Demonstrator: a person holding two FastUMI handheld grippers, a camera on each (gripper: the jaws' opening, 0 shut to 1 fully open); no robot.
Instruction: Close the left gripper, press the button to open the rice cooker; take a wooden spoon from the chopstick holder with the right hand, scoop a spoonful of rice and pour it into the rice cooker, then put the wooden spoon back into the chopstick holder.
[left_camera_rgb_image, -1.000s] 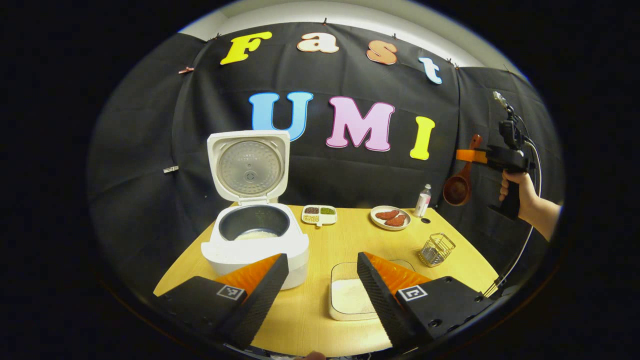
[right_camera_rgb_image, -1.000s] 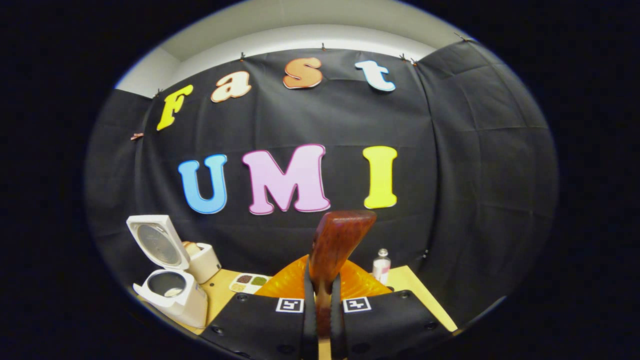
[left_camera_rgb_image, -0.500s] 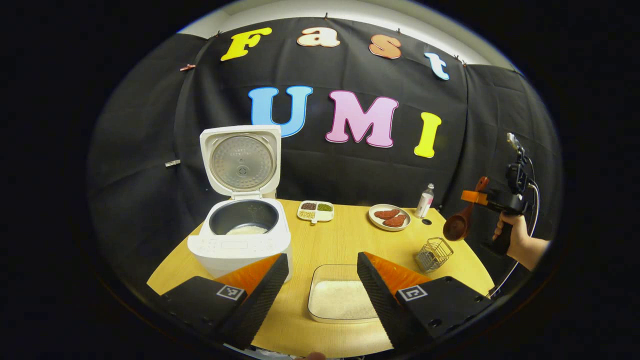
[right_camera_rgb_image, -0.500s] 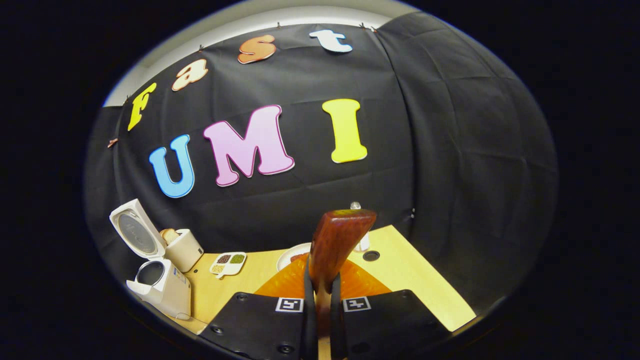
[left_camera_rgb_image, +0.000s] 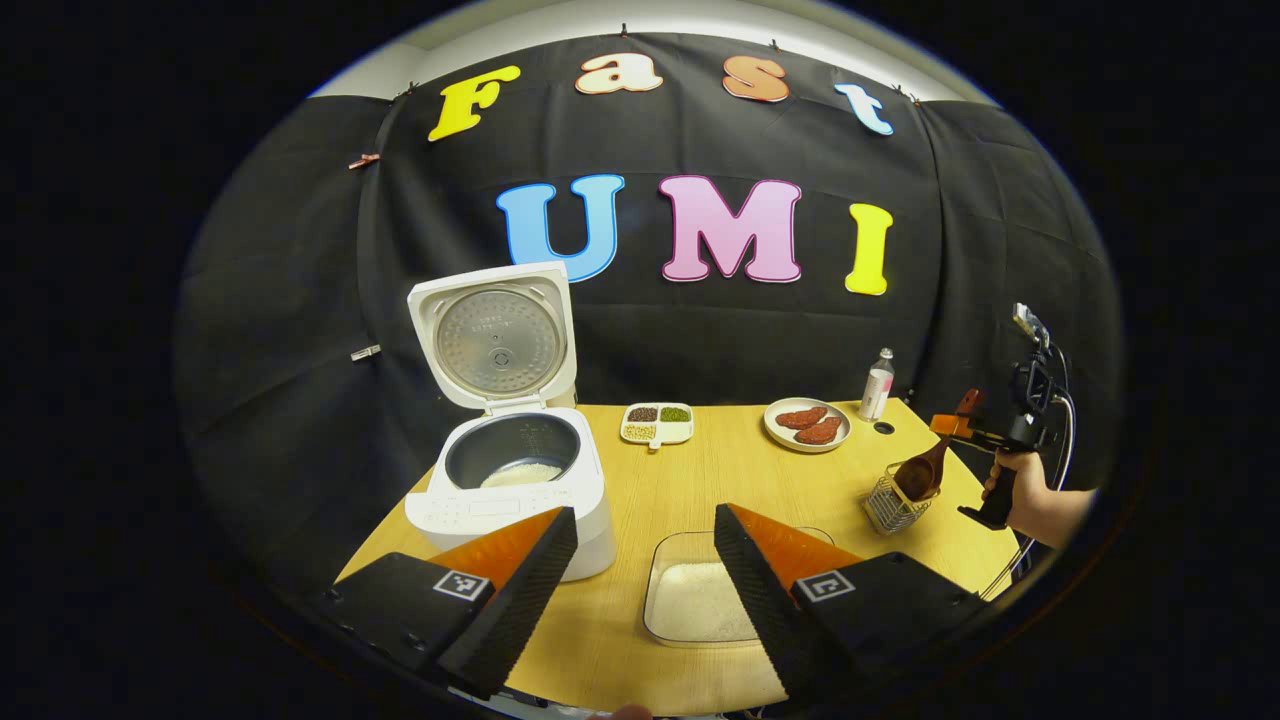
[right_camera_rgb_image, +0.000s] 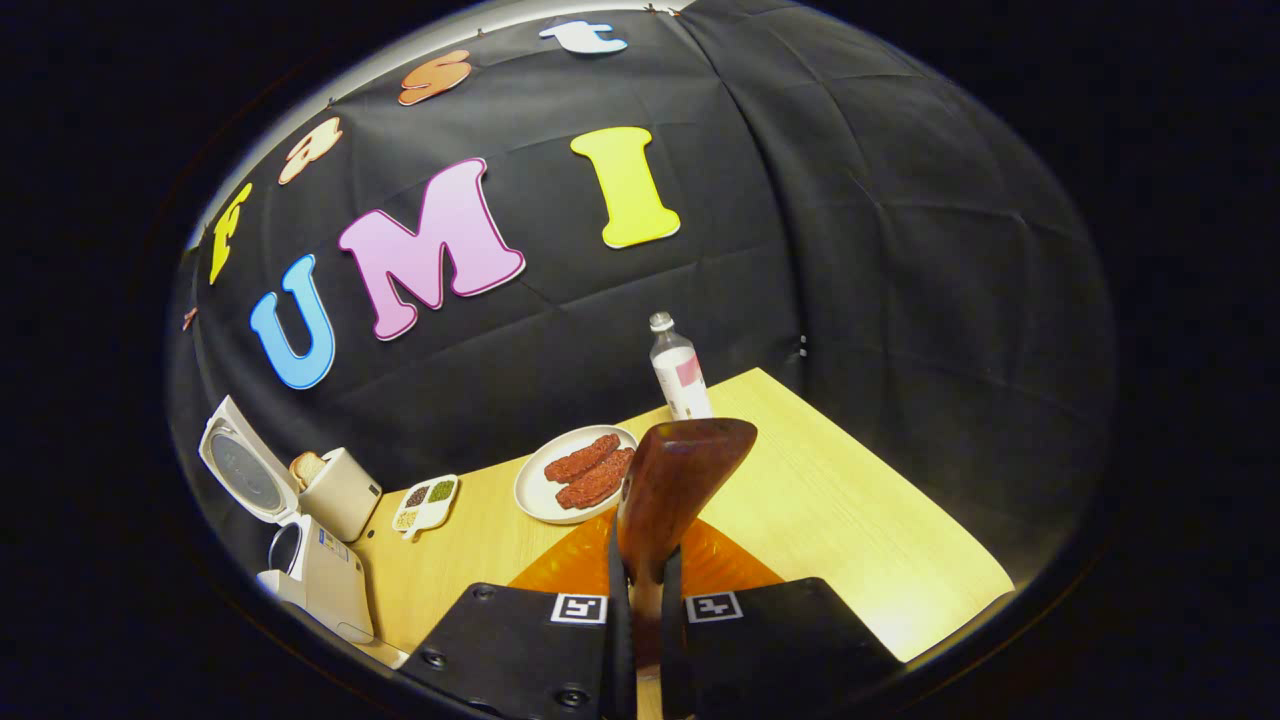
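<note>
The white rice cooker (left_camera_rgb_image: 515, 480) stands at the table's left with its lid up and a little rice in its pot; it also appears at the left as the rice cooker (right_camera_rgb_image: 310, 565). My left gripper (left_camera_rgb_image: 640, 570) is open above the table's near edge, its fingers framing a glass dish of rice (left_camera_rgb_image: 700, 600). At the far right my right gripper (left_camera_rgb_image: 950, 425), held by a hand (left_camera_rgb_image: 1020, 495), is shut on the wooden spoon (left_camera_rgb_image: 920, 475), whose bowl dips into the wire chopstick holder (left_camera_rgb_image: 890, 505). The wooden spoon's handle (right_camera_rgb_image: 670, 495) rises between the shut right gripper (right_camera_rgb_image: 640, 610).
On the back of the wooden table (left_camera_rgb_image: 730, 480) sit a divided dish of beans (left_camera_rgb_image: 657, 423), a plate of red meat slices (left_camera_rgb_image: 808, 425) and a small bottle (left_camera_rgb_image: 877, 382). A toaster (right_camera_rgb_image: 335, 490) stands behind the cooker. Black cloth walls the booth.
The right gripper has come down with the spoon from high beside the wall, and the spoon's bowl now sits in the wire holder. The left gripper stays open, shifting slightly.
</note>
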